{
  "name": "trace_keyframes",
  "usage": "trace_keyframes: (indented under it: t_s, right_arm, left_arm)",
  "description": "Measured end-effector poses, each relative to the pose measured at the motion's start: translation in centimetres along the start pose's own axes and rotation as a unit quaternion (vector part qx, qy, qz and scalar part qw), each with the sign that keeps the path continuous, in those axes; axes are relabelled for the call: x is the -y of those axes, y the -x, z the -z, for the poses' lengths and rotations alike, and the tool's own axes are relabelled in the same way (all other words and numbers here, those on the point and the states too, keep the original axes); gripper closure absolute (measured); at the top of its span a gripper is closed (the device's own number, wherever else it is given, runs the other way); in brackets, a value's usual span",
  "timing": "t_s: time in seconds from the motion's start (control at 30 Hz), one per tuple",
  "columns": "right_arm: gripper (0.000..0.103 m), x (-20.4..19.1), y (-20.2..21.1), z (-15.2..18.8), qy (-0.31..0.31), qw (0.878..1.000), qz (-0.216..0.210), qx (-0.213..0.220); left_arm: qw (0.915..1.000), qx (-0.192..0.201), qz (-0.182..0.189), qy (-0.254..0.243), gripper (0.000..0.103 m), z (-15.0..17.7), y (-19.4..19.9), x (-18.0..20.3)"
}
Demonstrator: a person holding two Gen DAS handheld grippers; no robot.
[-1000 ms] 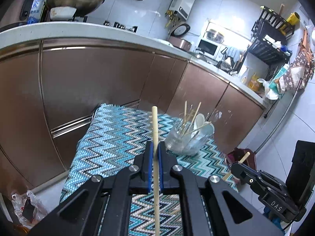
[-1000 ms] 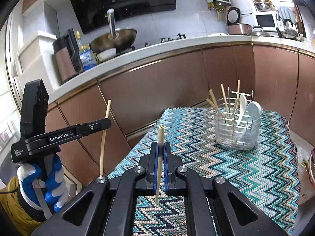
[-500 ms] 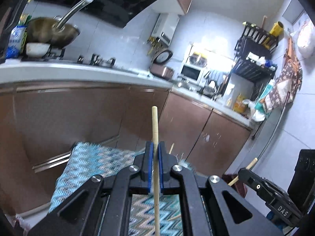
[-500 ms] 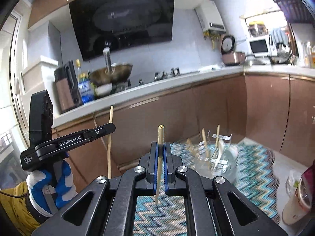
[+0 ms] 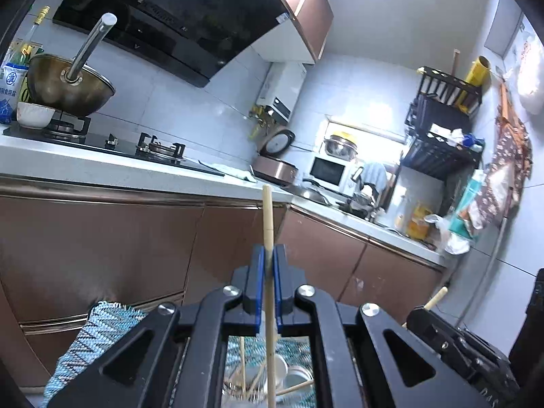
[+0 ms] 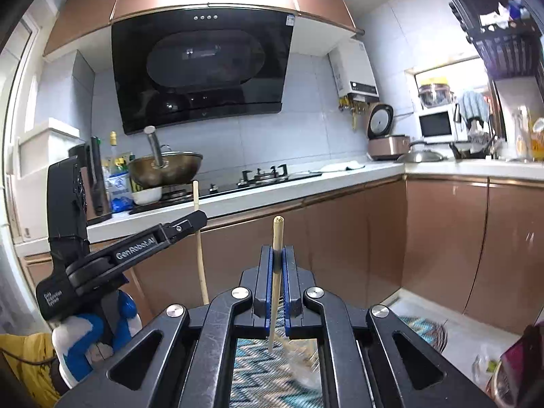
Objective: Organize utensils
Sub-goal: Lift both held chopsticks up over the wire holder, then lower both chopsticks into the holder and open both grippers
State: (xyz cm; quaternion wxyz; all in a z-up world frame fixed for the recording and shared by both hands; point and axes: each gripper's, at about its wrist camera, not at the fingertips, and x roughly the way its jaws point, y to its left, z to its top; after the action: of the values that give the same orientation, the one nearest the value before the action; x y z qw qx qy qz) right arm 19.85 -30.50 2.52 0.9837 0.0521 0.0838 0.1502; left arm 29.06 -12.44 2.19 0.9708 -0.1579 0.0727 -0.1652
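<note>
Your left gripper (image 5: 268,268) and right gripper (image 6: 278,265) each pinch one chopstick (image 5: 267,217) upright. Both sticks hang above the utensil holder (image 5: 292,380), not yet dropped in.

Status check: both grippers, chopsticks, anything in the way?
Left gripper shut on pale wooden chopstick, upright. Right gripper shut on second wooden chopstick. Clear utensil holder below left gripper. Nothing blocking.
</note>
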Motion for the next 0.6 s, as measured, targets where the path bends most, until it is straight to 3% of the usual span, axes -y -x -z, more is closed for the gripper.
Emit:
trace_keyframes:
  t_s: [0.17, 0.6]
  right_arm:
    - [0.098, 1.2, -3.2, 0.9, 0.020, 1.000, 0.012, -0.009]
    - [0.098, 4.6, -9.4, 5.3, 0.002, 0.998, 0.028, -0.059]
  left_arm:
    - [0.9994, 0.024, -0.021, -0.014, 0.098, 1.5, -3.1, 0.8]
    - [0.9970, 0.023, -0.073, -0.016, 0.098, 7.1, -9.3, -0.7]
